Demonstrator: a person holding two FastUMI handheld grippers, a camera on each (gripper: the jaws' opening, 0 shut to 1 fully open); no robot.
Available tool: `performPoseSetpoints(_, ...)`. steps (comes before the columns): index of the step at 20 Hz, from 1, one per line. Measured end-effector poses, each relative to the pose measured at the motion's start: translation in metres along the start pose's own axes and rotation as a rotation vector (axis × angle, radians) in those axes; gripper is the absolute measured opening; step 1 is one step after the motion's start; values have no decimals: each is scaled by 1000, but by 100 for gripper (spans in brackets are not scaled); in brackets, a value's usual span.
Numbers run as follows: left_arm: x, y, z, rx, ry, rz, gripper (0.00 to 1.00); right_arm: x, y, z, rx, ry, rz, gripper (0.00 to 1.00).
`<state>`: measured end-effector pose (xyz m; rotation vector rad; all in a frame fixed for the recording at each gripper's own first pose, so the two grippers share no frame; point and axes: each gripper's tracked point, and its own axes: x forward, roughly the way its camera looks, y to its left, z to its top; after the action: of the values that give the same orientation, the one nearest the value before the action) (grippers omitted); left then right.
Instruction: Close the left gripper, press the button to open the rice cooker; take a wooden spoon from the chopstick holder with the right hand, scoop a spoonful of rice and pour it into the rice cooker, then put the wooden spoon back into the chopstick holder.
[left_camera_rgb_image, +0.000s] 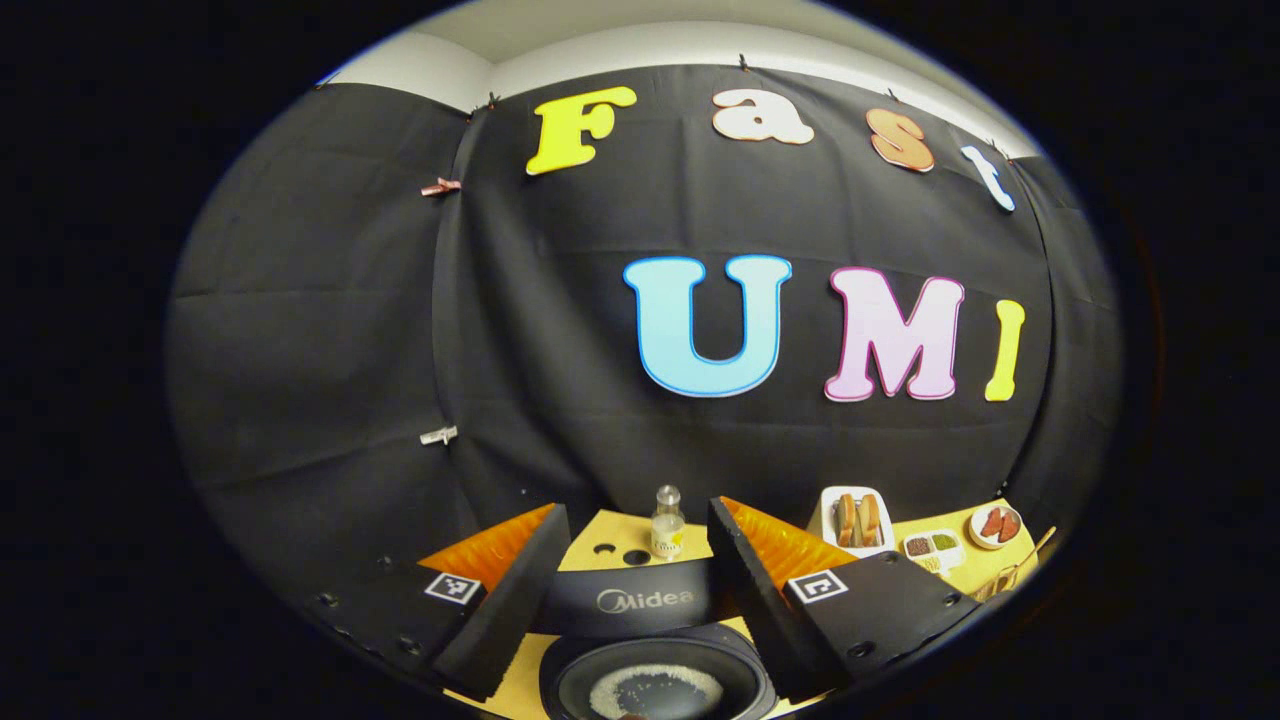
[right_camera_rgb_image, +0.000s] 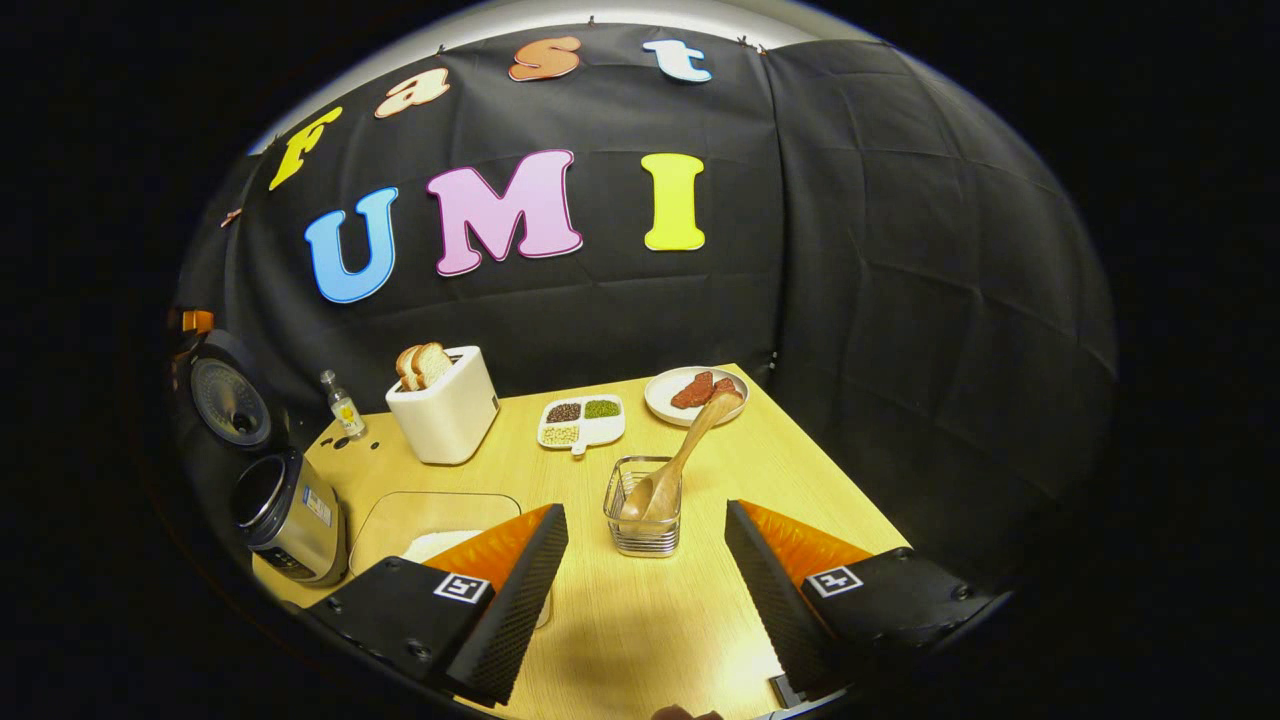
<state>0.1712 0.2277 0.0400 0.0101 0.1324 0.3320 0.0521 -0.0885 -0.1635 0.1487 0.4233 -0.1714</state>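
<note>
in the right gripper view, far left, the cooker (right_camera_rgb_image: 290, 515) stands open, its lid (right_camera_rgb_image: 228, 400) tipped up behind it. a small bottle (right_camera_rgb_image: 343, 403) stands beside the toaster (right_camera_rgb_image: 445, 410), which holds two bread slices (right_camera_rgb_image: 422, 362). in front of the toaster lies a clear tray (right_camera_rgb_image: 400, 520) with a heap of rice (right_camera_rgb_image: 440, 543), partly hidden by a finger. a white divided dish (right_camera_rgb_image: 583, 422) carries dark, green and pale grains in separate cells. the wire holder (right_camera_rgb_image: 643, 520) stands between the fingers, farther off, with the spoon (right_camera_rgb_image: 685, 455) leaning in it, bowl end up and to the right. behind it a plate (right_camera_rgb_image: 665, 395) holds red slices. the right gripper (right_camera_rgb_image: 645, 570) is spread wide and holds nothing, above the table (right_camera_rgb_image: 640, 630).

in the left gripper view, the left gripper (left_camera_rgb_image: 632, 575) is also spread and empty, hanging over the open cooker, whose dark pot (left_camera_rgb_image: 655, 680) has a thin layer of rice (left_camera_rgb_image: 655, 690) at the bottom. the bottle, toaster, dish and plate line the back edge to the right
</note>
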Motion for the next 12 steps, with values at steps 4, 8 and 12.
performPoseSetpoints(4, -23, -6, -18, -29, 70, 4, 97, 6, 6, 1, -4, -8, 26, 99)
performPoseSetpoints(8, -46, -11, -43, -50, 147, 18, 97, 10, 10, 5, -14, -20, 53, 99)
performPoseSetpoints(12, -67, -19, -77, -50, 206, 30, 97, 16, 12, -3, -13, 7, 78, 99)
